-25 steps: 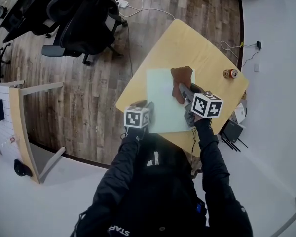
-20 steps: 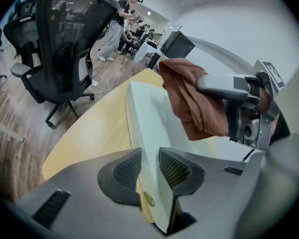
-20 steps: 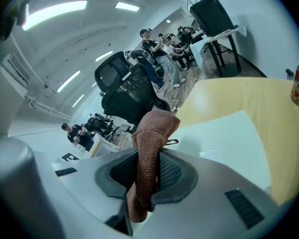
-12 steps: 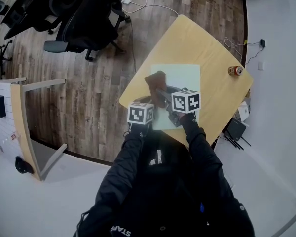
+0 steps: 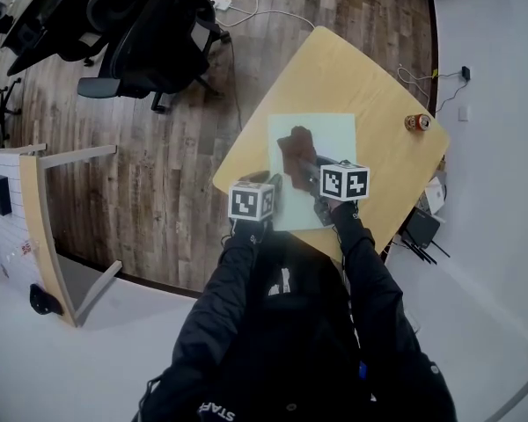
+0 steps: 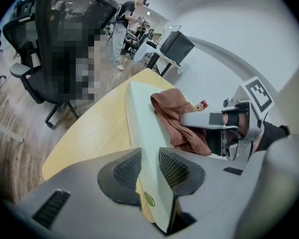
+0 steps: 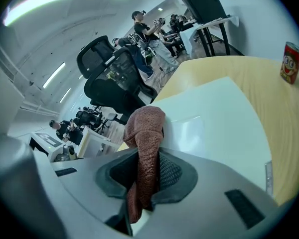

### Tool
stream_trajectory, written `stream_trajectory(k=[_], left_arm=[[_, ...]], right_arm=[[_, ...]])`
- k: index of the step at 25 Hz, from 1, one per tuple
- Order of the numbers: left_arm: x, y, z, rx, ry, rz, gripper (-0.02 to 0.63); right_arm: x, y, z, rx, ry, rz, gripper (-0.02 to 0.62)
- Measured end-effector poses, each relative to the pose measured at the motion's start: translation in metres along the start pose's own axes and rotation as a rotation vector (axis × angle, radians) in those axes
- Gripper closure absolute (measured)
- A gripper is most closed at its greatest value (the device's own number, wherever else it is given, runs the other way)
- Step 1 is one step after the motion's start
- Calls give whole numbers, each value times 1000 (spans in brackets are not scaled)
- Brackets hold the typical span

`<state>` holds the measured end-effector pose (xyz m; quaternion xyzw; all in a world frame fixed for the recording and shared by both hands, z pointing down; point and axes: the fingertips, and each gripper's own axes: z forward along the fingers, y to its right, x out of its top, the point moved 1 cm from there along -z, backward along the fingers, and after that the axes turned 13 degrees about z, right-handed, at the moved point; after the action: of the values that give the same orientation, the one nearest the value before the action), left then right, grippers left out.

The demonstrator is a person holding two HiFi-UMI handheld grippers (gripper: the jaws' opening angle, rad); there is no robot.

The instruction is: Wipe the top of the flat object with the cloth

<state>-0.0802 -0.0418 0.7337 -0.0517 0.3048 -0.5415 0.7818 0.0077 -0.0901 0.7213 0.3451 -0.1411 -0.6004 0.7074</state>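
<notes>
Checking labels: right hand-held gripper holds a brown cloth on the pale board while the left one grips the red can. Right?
No: the left hand-held gripper clamps the board edge, not the can, as the left gripper view shows.

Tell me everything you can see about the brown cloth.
The cloth is reddish-brown, soft and nubbly like a towel. It is bunched up, not spread flat. The right gripper pinches one end between its jaws. The rest lies in a crumpled heap on the pale green board, toward the board's left edge in the head view. It touches only that gripper and the board.
</notes>
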Motion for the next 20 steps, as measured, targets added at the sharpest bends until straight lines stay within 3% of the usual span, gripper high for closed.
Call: stream_trajectory(k=[20], left_arm=[[0, 2, 1, -3, 0, -7, 476]], right_arm=[[43, 100, -101, -187, 153, 66, 503]])
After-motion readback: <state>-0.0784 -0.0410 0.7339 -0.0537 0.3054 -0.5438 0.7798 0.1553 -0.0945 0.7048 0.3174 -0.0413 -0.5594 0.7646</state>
